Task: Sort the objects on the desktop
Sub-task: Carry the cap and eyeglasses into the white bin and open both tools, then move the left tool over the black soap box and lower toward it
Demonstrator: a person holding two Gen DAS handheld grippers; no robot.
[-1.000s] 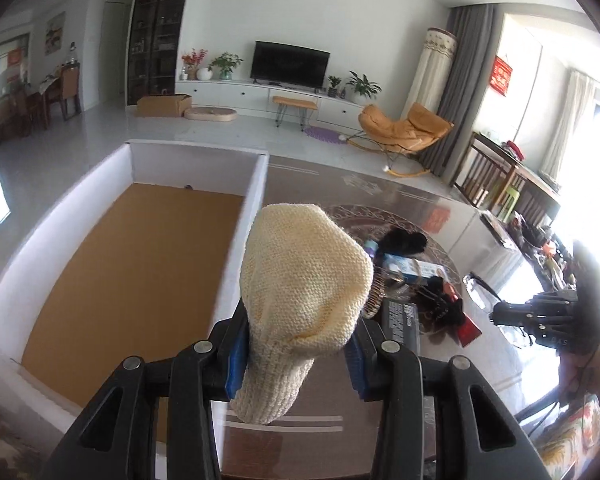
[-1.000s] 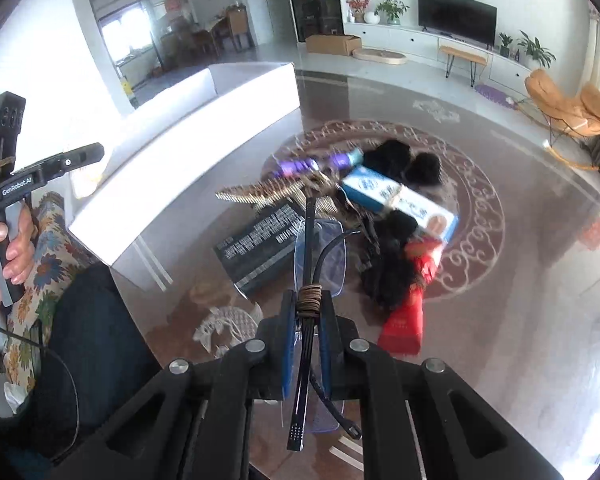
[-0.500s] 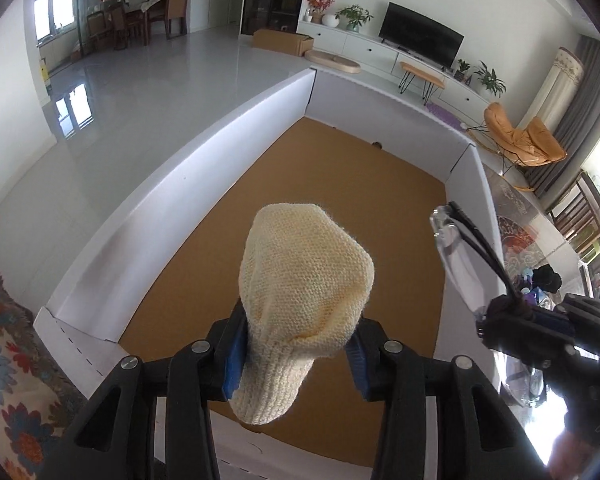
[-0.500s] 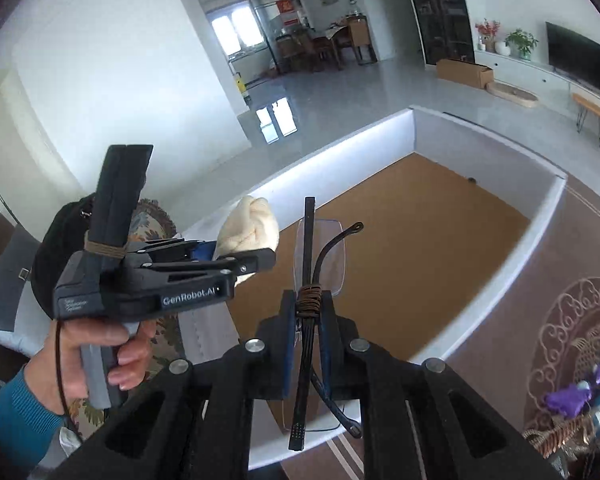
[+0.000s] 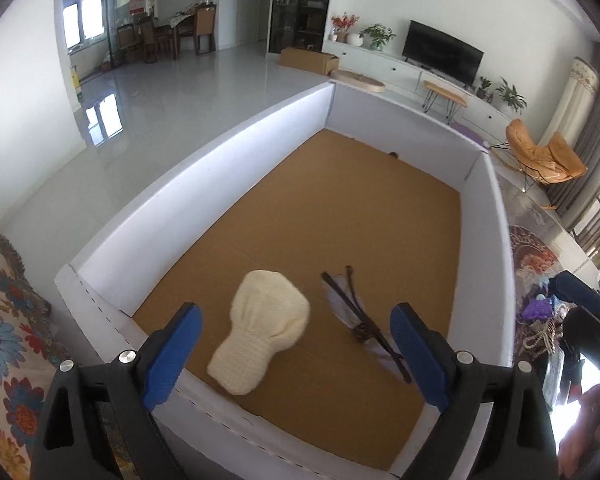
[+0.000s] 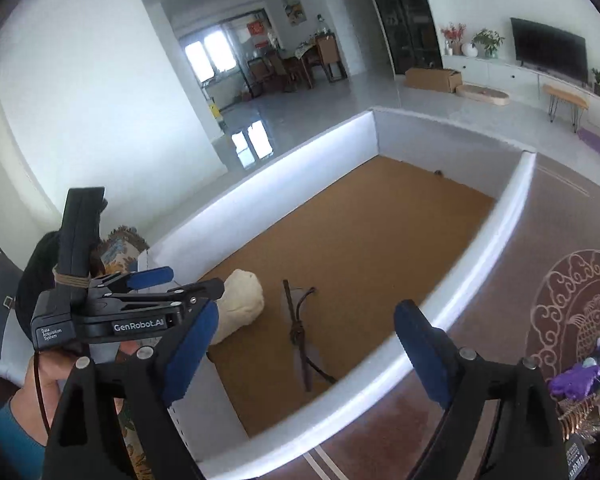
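Observation:
A cream knitted piece [image 5: 266, 332] lies near the front of the brown floor of the large white-walled box [image 5: 204, 184]. My left gripper [image 5: 295, 309] hangs above it, its jaws opening and the blue pads well clear of the knit. A pair of glasses [image 5: 356, 316] lies beside the knit, arms folded and blurred. In the right wrist view my right gripper [image 6: 307, 308] hovers over the box's [image 6: 300, 156] near corner, its jaws opening, with nothing between them. Below it are the glasses [image 6: 300, 332] and the knitted piece [image 6: 240, 300]. The left gripper [image 6: 194, 279] shows at the left.
A pile of small objects [image 6: 580, 376] sits on the patterned glass table right of the box, also seen as a pile of objects [image 5: 540, 312]. A floral cloth [image 5: 8, 320] covers the seat at the left. A person's hand [image 6: 48, 376] holds the left gripper.
Both grippers swung from the table to over the box and opened. The knitted piece left the left jaws and the glasses left the right jaws; both now lie on the box floor.

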